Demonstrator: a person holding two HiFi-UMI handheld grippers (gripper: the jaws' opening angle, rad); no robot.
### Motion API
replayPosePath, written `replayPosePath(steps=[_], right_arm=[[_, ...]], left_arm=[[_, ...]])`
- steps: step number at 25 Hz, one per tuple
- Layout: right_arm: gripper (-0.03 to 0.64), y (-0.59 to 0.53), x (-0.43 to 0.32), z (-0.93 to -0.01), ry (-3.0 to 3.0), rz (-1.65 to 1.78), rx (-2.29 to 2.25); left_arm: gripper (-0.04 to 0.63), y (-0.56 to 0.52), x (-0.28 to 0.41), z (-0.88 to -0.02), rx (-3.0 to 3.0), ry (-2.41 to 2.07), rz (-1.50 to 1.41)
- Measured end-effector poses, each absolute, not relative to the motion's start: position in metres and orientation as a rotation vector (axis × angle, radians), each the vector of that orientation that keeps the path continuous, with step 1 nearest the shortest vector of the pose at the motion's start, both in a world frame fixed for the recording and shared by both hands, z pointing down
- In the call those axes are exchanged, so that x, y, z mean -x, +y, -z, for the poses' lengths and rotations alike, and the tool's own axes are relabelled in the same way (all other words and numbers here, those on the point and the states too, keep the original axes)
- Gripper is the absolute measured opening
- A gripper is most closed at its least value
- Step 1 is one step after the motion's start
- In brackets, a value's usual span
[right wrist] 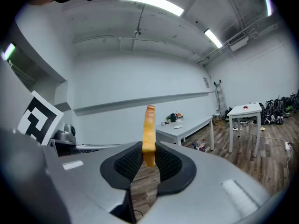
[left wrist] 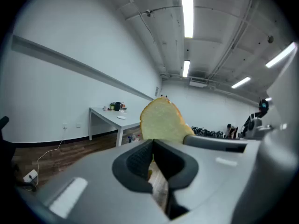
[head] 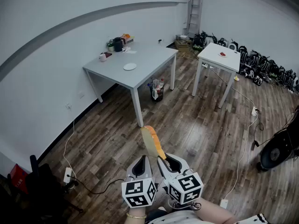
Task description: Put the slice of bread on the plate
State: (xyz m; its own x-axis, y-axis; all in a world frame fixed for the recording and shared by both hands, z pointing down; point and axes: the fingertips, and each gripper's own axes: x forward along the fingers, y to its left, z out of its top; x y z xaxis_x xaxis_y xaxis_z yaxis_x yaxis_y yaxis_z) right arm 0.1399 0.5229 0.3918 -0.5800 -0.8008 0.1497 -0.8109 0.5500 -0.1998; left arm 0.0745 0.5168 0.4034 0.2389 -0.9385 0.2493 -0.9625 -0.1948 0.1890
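The right gripper (right wrist: pixel 148 160) pinched the bread slice (right wrist: pixel 149 125) by its bottom edge between its fingers, well apart from the plate (head: pixel 130 66) on the bench (head: pixel 149 59). The left gripper (left wrist: pixel 152 164) had its fingers pressed together, empty. Such a shallow hold on soft bread could tear it or let it slip on the way over.

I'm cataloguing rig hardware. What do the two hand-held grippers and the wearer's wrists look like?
The left hand-held gripper and right hand-held gripper have light grey bodies with black ribbed pads. Each carries a white cube printed with black square markers. A gold-coloured bangle circles the left wrist.
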Motion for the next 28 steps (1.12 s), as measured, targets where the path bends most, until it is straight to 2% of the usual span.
replayPosePath(steps=[16,28], right_arm=[[0.081,0.49,-0.104,-0.413,-2.708,-0.437,-1.381],[0.081,0.326,-0.069,-0.41,-2.748,-0.425,-1.311]], left_arm=[[0.009,0.488,-0.035,-0.424,-2.184,-1.759,-0.1],[0.008,0.333,0.004,-0.421,-2.139,-1.81,-0.07]])
